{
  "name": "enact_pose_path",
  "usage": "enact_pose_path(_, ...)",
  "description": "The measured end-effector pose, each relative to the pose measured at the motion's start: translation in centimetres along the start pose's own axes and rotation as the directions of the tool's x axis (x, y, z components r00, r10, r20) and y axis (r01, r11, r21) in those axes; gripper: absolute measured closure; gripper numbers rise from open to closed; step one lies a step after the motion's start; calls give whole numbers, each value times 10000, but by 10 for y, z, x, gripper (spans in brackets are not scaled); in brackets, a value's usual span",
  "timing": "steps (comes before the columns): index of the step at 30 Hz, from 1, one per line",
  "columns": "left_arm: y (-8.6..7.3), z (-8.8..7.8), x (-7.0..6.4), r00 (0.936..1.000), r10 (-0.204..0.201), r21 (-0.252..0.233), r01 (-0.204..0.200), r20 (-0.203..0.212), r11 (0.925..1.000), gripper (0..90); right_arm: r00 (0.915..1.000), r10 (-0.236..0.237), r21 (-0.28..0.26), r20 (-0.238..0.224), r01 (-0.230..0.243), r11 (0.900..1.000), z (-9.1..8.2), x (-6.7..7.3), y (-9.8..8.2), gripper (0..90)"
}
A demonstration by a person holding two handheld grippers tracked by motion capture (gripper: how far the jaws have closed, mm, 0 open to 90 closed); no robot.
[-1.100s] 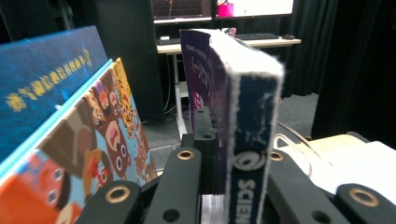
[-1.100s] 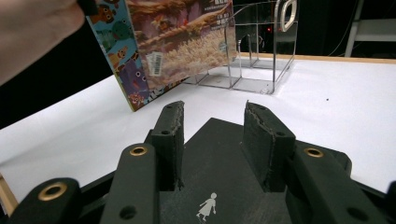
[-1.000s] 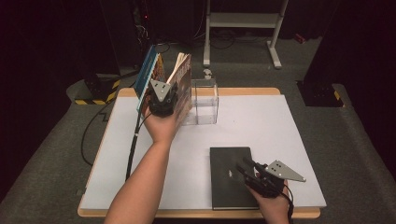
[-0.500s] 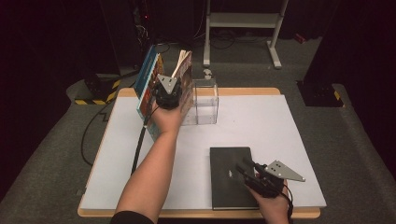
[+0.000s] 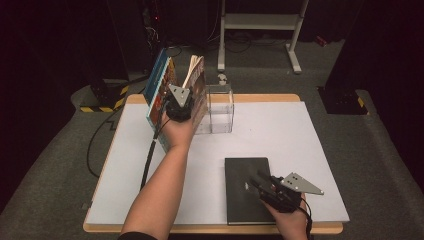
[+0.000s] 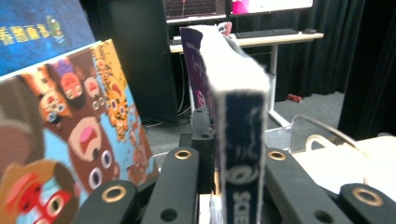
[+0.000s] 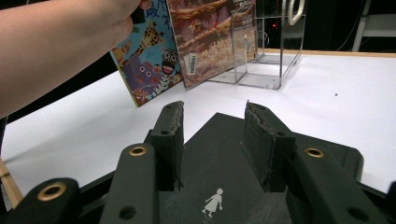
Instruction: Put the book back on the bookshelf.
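Upright, book spine vertical in left claw, leaning on clear stand.

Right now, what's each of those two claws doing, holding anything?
Left gripper: closed on the thick book.
Right gripper: open, empty, above the black book.

Black tool — grey plate, brass screws.

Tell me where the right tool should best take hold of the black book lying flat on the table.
Probably the black book is best gripped at its near right edge, approached from the table's front edge. It lies flat, so only a thin edge fits between the jaws; the right tool already hovers over that side, open.
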State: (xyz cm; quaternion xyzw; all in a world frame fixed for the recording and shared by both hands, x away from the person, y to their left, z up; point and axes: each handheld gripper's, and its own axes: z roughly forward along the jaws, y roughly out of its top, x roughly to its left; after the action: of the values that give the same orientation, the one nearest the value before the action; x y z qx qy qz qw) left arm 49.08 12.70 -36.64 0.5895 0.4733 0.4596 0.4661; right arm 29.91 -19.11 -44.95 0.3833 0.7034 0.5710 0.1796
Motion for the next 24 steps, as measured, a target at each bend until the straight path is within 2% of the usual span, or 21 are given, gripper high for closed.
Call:
enact_pose_path(2, 0, -3, 0, 9999, 0, 55, 1, -110, 10000, 803, 10000, -38, 21, -17, 38, 10000, 1, 1, 0, 566)
enact_pose_path(5, 1, -7, 1, 9999, -126, 369, 126, 0, 9992, 757, 10000, -51, 54, -41, 51, 10000, 2, 1, -1, 546)
enact_pose_path(10, 0, -18, 0, 9999, -155, 515, 156, -15, 9986, 692, 10000, 26, 167, -11, -26, 9999, 2, -1, -1, 521)
enact_pose_path(18, -3, -37, -1, 9986, -487, 519, 476, 194, 9975, 678, 10000, -11, 194, -36, 12, 9998, 2, 1, -1, 518)
enact_pose_path(24, -4, -48, 0, 9974, -583, 561, 559, 431, 9969, 657, 10000, 1, 212, -17, -1, 9998, 2, 0, -1, 515)
